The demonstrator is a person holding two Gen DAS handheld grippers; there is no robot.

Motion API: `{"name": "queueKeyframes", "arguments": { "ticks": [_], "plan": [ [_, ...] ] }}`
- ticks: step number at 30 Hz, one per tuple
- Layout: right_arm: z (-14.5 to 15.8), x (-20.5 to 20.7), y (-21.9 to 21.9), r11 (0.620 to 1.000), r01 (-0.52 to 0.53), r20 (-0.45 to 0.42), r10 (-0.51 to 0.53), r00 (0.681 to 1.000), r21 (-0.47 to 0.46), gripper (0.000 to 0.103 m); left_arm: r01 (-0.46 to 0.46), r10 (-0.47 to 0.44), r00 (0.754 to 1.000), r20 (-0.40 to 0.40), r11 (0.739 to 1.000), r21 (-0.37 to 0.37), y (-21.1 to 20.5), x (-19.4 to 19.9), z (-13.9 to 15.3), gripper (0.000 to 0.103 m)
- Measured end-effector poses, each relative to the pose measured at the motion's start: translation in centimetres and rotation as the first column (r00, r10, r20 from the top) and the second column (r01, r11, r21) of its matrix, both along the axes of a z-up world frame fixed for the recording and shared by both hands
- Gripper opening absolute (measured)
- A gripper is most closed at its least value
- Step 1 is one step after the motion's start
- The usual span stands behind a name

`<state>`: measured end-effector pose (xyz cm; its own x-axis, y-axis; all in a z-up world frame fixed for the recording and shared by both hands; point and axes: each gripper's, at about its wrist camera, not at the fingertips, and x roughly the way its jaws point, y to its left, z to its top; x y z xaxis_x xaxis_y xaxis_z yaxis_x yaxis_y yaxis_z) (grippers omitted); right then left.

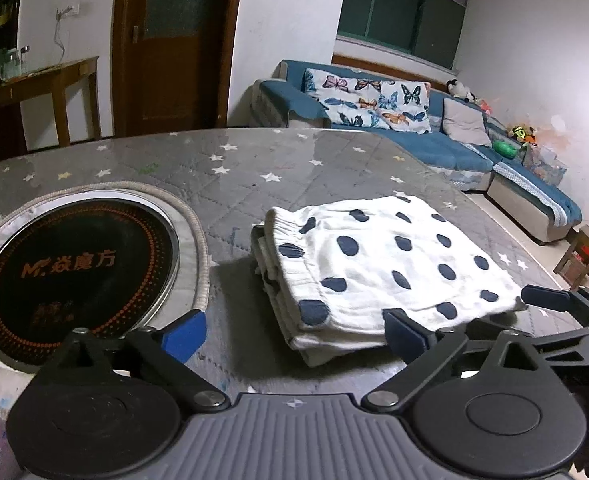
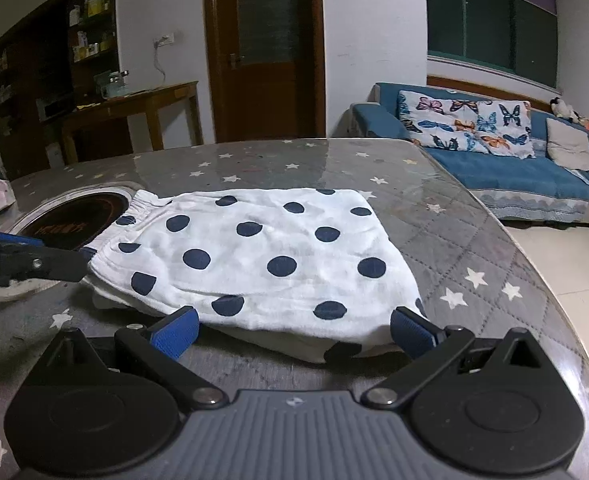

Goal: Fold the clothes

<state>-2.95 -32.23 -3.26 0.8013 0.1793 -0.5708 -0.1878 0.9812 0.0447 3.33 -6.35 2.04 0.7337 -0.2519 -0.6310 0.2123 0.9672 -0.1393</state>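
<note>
White cotton dotted with dark blue, the folded garment (image 1: pixel 378 264) is lying flat on the grey star-printed surface (image 1: pixel 198 168), its elastic waistband turned toward the round black hotplate (image 1: pixel 74 272) set into that surface. I am holding my left jaws (image 1: pixel 294 330) wide apart at the near edge of the folded stack; the blue pad on one side is sitting over the hotplate's rim, the other is lying just beside the garment's near edge, and nothing is clamped between them. I am also holding my right jaws (image 2: pixel 294 330) wide, both blue pads resting just beside the garment's (image 2: pixel 254 256) near hem, one toward each end of it, gripping nothing. Seen from my right wrist, a black finger of my left tool is reaching in from the left edge toward the waistband corner; whether it is touching the cloth I cannot tell. Seen from my left wrist, a finger of the right tool is sitting at the garment's right-hand corner. Behind the surface, a blue sofa (image 2: pixel 506 172) is carrying a butterfly-print cushion (image 2: pixel 462 124), and a brown wooden door (image 2: pixel 266 52) is standing shut.
</note>
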Motion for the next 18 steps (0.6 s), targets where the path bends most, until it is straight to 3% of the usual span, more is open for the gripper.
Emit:
{"name": "queueKeyframes", "arguments": {
  "ticks": [18],
  "plan": [
    [0.3, -2.6, 1.0, 0.999, 0.042, 0.043, -0.041, 0.998, -0.005, 0.103, 0.000, 0.000, 1.000, 0.024, 1.000, -0.029, -0.1, -3.8, 0.1, 0.103]
  ]
}}
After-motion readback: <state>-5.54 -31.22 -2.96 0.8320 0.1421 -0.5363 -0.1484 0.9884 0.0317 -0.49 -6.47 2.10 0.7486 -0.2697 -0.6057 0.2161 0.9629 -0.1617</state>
